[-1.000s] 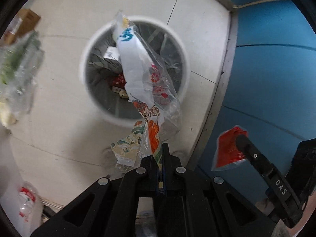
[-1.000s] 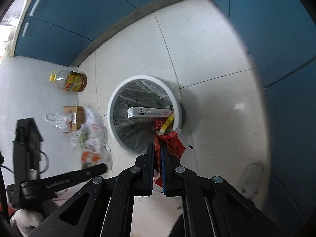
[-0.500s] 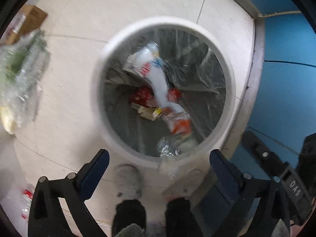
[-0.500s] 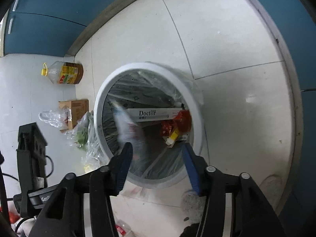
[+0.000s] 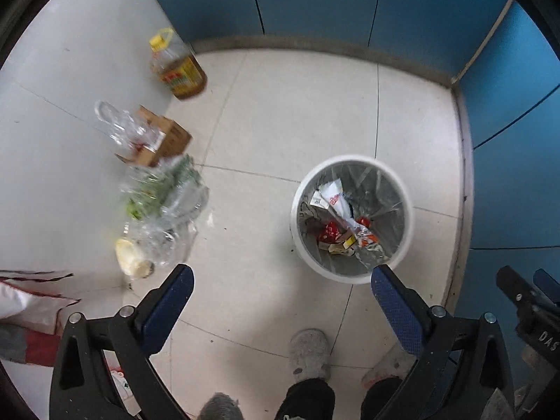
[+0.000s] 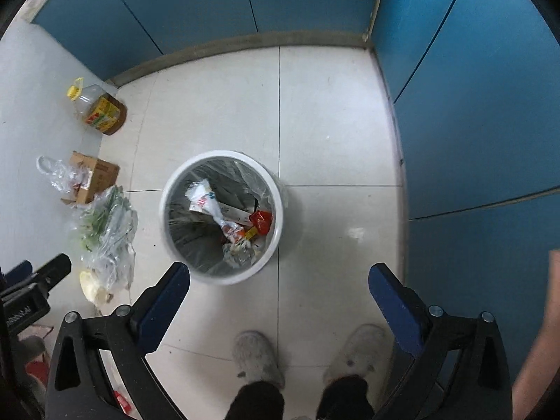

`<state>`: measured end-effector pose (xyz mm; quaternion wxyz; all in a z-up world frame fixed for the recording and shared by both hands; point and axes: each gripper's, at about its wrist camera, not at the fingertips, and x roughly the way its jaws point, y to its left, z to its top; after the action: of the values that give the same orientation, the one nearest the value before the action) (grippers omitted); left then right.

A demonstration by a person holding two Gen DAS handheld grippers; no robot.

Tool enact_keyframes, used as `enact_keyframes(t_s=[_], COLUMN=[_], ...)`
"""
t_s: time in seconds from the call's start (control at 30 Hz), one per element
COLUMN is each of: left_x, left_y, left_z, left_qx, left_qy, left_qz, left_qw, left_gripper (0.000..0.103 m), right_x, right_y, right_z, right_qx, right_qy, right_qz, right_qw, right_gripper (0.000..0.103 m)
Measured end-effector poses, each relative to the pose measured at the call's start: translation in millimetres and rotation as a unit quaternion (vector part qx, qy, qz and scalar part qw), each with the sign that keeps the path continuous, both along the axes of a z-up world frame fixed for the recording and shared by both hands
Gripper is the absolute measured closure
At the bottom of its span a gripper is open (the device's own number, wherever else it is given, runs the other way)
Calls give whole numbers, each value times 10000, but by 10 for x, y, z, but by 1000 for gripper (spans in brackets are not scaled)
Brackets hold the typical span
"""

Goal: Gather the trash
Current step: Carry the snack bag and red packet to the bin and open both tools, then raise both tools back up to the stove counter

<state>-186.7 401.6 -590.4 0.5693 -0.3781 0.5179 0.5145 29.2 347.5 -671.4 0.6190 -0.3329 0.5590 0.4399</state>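
Note:
A white round bin with a clear liner stands on the tiled floor; it also shows in the right wrist view. Inside lie a white printed plastic wrapper, a red packet and other scraps. My left gripper is open and empty, high above the floor, with the bin past its right finger. My right gripper is open and empty, high above the floor, with the bin just beyond its left finger.
Left of the bin lie a clear bag of greens, a cardboard box and an oil bottle. Blue cabinet doors wall the back and right. The person's slippered feet stand below the grippers.
Both grippers opened and dropped their trash into the bin: the left its long printed wrapper, the right its red packet. Both have since risen well above the bin.

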Motion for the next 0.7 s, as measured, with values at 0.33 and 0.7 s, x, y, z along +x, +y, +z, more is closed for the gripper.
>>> enact_keyframes(t_s=[0.33,0.7], left_x=[28,60], left_y=[-586,-1168], left_z=[1417,2739], left_qx=[270,671], left_qy=[-131,-585], left_qz=[-277,-536], left_qw=[9992,9946], left_gripper=[0,0], right_x=[-197,-283], right_y=[-709,-1367], right_z=[1837,3461], right_qx=[401,1065], right_qy=[-179,-283], right_qz=[-43,8], right_qw=[9990,9939], right_gripper=[0,0])
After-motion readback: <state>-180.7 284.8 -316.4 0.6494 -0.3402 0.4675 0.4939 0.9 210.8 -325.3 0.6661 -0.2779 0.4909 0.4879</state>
